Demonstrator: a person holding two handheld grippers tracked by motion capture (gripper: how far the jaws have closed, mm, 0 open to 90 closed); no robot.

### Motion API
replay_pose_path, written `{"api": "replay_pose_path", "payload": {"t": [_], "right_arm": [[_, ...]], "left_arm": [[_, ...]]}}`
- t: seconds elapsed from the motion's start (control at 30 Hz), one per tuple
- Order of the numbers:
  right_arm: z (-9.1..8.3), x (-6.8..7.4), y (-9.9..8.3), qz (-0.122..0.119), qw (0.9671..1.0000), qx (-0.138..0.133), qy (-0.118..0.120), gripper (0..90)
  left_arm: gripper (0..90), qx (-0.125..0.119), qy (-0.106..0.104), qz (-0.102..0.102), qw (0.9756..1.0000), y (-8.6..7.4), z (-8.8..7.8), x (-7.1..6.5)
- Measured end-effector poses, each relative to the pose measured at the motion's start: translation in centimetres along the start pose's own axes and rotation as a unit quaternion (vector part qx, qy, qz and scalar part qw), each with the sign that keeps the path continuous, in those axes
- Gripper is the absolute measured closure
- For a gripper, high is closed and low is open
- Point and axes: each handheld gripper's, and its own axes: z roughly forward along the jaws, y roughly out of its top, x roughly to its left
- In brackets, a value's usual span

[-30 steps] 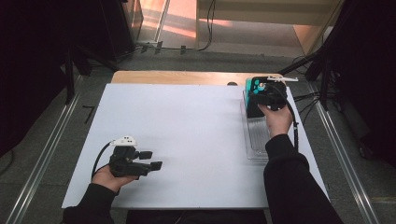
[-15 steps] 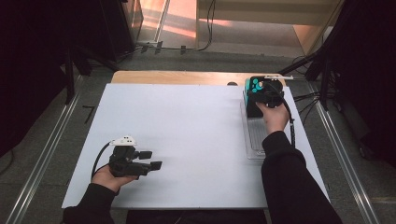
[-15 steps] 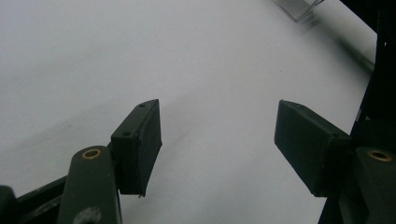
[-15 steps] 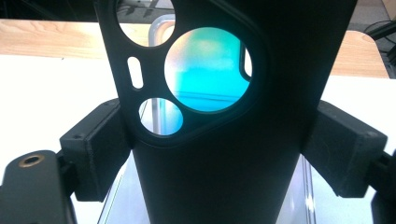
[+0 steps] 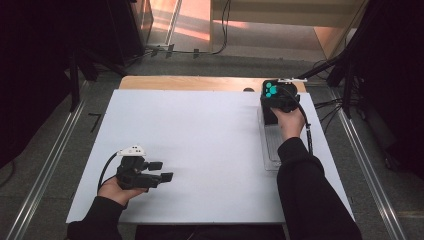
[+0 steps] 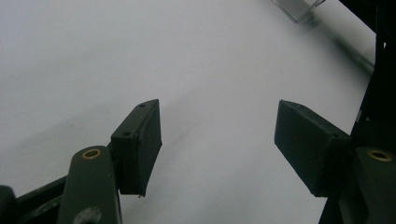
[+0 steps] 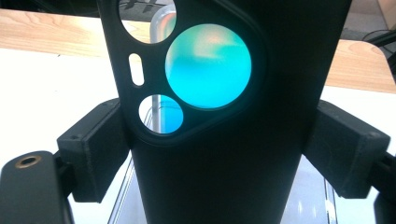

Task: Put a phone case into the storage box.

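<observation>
A black phone case (image 5: 270, 96) with teal-backed camera cut-outs stands upright at the far right, over the far end of a clear plastic tray (image 5: 270, 150). My right gripper (image 5: 281, 102) holds it. In the right gripper view both pads touch the sides of the case (image 7: 224, 177). That gripper (image 7: 215, 154) has just been opening its jaws a little, with the case still between them. My left gripper (image 5: 162, 170) rests at the near left of the white board (image 5: 200, 130). It is open, with bare board between the jaws of the left gripper (image 6: 217, 140).
A wooden tabletop (image 5: 190, 82) shows beyond the board's far edge. Metal rails run along the floor on both sides. Cables lie past the right edge. A corner of the clear tray (image 6: 299, 7) shows at the top of the left gripper view.
My right hand has shifted slightly left and down with the case. The left hand has stayed where it was.
</observation>
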Motion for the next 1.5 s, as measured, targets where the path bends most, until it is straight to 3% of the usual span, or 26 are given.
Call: {"api": "replay_pose_path", "payload": {"t": [0.13, 0.2, 0.3, 0.53, 0.73, 1.03, 1.27, 1.4, 1.5], "right_arm": [[0.2, -0.2, -0.1, -0.007, 0.9999, -0.004, 0.014, 7.9], [0.2, -0.2, 0.0, -0.003, 0.9998, -0.004, 0.02, 0.0], [-0.1, -0.3, 0.1, 0.0, 0.9995, -0.006, 0.032, 0.0], [-2.0, -0.1, 0.5, -0.014, 0.9992, -0.018, 0.034, 0.0], [-3.6, 0.9, 0.7, -0.023, 0.9973, -0.011, 0.069, 0.0], [-5.1, 3.0, 0.6, -0.04, 0.9916, -0.006, 0.123, 0.0], [-5.6, 4.8, 0.4, -0.05, 0.9845, 0.002, 0.168, 0.0], [-5.8, 5.8, 0.0, -0.071, 0.9826, 0.011, 0.171, 0.0], [-5.8, 6.4, -0.4, -0.078, 0.9792, 0.021, 0.186, 0.0]], "left_arm": [[31.9, 0.0, 0.0, 0.0, 1.0, 0.0, 0.0, 0.0], [32.0, -0.001, -0.001, 0.0, 1.0, 0.0, 0.0, 0.0], [31.9, 0.0, 0.0, -0.001, 1.0, 0.0, 0.0, 0.0], [31.9, 0.0, 0.0, 0.0, 1.0, 0.1, 0.0, 0.1], [31.9, 0.003, -0.002, 0.003, 1.0, 0.2, 0.2, 0.0], [31.9, 0.001, -0.002, -0.001, 1.0, 0.2, 0.1, 0.1], [31.9, 0.001, -0.002, 0.0, 1.0, 0.2, 0.1, 0.2], [31.9, 0.0, -0.003, 0.0, 1.0, 0.2, 0.0, 0.2], [31.9, -0.001, -0.004, -0.002, 1.0, 0.2, 0.0, 0.3]]}}
